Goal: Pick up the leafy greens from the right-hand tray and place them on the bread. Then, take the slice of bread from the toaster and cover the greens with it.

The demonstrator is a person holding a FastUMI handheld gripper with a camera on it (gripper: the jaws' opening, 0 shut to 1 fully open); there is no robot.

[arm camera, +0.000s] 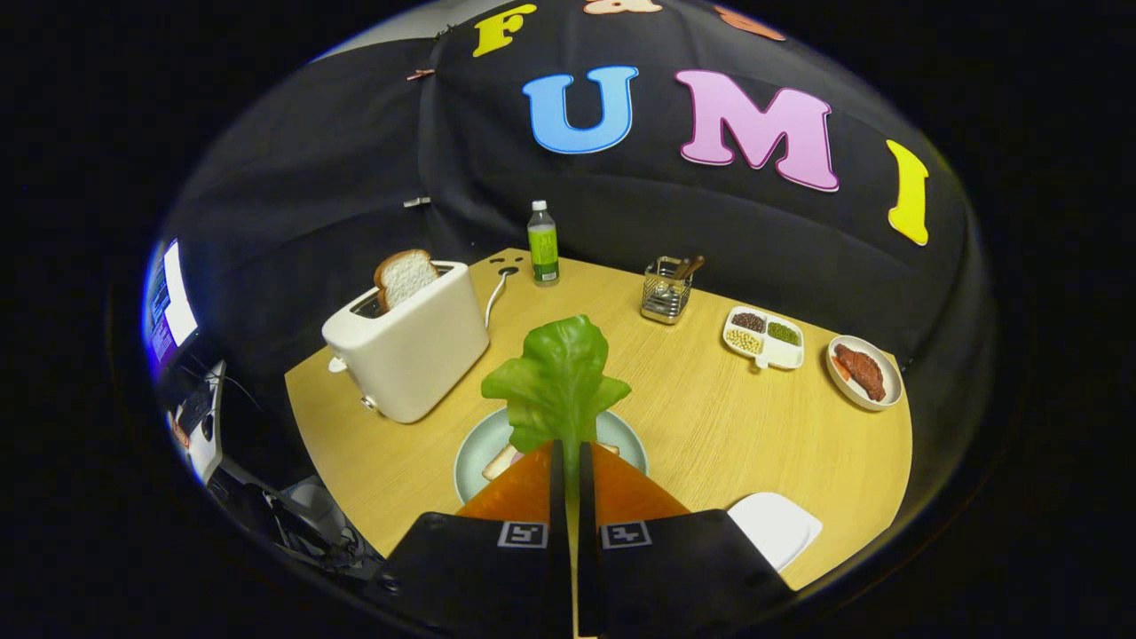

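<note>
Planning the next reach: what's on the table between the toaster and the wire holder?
In the gripper view, a bottle stands between toaster and wire holder.

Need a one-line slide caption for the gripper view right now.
Gripper fingers shut on the leafy greens, held above the plate with bread; a second slice waits in the toaster.

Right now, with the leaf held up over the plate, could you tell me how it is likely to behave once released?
The leafy greens stand upright above the shut gripper without drooping, so they seem fairly stiff. Being thin and broad, they are probably light and may drift off the bread on the plate.
</note>
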